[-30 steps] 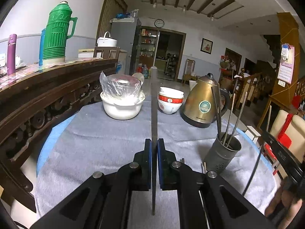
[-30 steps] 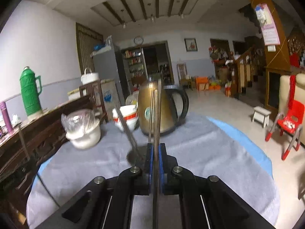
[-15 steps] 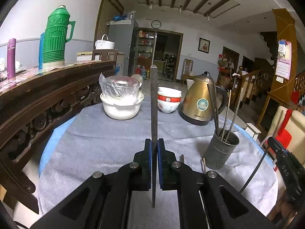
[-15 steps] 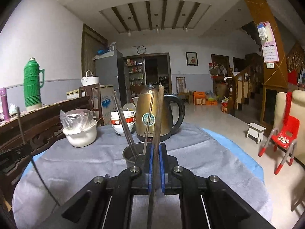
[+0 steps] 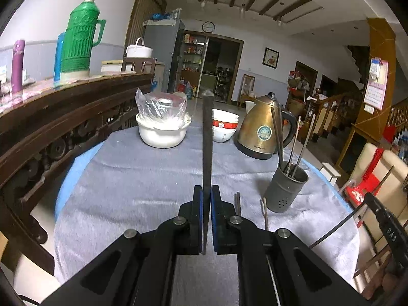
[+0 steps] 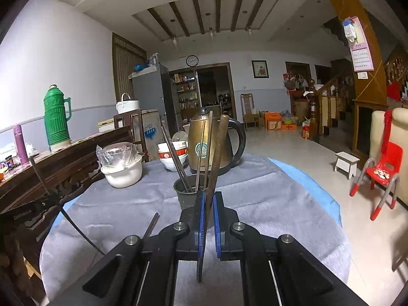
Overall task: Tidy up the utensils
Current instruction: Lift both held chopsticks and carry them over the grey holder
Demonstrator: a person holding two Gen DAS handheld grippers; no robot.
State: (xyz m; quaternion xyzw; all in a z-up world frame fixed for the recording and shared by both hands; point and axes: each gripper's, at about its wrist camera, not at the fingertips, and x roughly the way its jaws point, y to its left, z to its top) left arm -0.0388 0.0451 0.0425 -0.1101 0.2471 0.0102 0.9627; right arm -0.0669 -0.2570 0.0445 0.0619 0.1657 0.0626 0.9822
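Observation:
In the left wrist view my left gripper [image 5: 206,191] is shut on a dark chopstick [image 5: 207,140] that stands up between its blue pads. A grey utensil holder [image 5: 285,191] with several chopsticks stands on the cloth ahead to the right. Two loose chopsticks [image 5: 238,204] lie just right of the fingers. My right gripper [image 6: 207,196] is shut on a brown chopstick [image 6: 216,153] that leans right, with the holder [image 6: 186,193] just beyond its fingertips. Each gripper shows at the edge of the other's view, the right gripper [image 5: 382,224] and the left gripper [image 6: 28,211].
A round table with a grey cloth [image 5: 140,183] carries a brass kettle [image 5: 262,132], a white pot under plastic wrap [image 5: 163,132] and stacked bowls [image 5: 223,127]. A dark wooden sideboard [image 5: 63,112] with a green thermos [image 5: 79,38] runs along the left. A red chair [image 6: 382,168] stands at the right.
The right gripper has drawn back from the holder with its chopstick, so the holder now shows ahead of its fingertips. The left gripper has shifted a little; both stay shut.

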